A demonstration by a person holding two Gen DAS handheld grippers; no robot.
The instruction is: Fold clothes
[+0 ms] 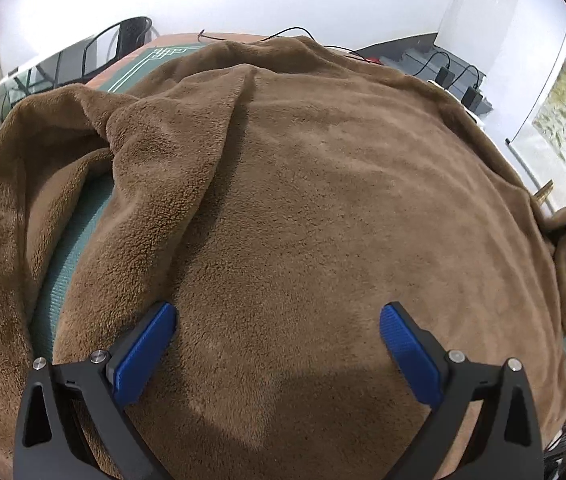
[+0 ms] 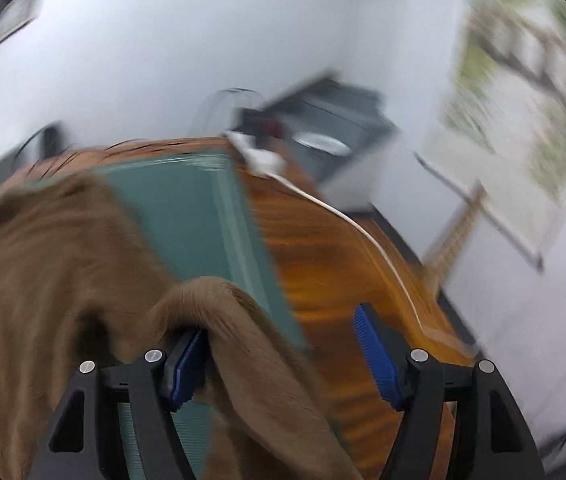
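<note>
A brown fleece garment (image 1: 303,200) lies spread over a green mat (image 1: 67,264) on the table, with a raised fold on its left side. My left gripper (image 1: 277,344) is open just above the fleece, its blue pads apart with nothing between them. In the blurred right wrist view, my right gripper (image 2: 283,356) is open at the garment's right edge. A fold of the brown fleece (image 2: 235,320) drapes over its left finger (image 2: 187,364). The right finger (image 2: 375,352) is bare above the wooden table (image 2: 343,264).
The green mat (image 2: 203,220) covers part of the orange wooden table. A white cable (image 2: 347,220) and a power strip (image 2: 259,156) lie along the table's far right. Black chairs (image 1: 123,40) stand at the far left. Chargers (image 1: 459,80) and a grey cabinet (image 2: 335,132) stand beyond.
</note>
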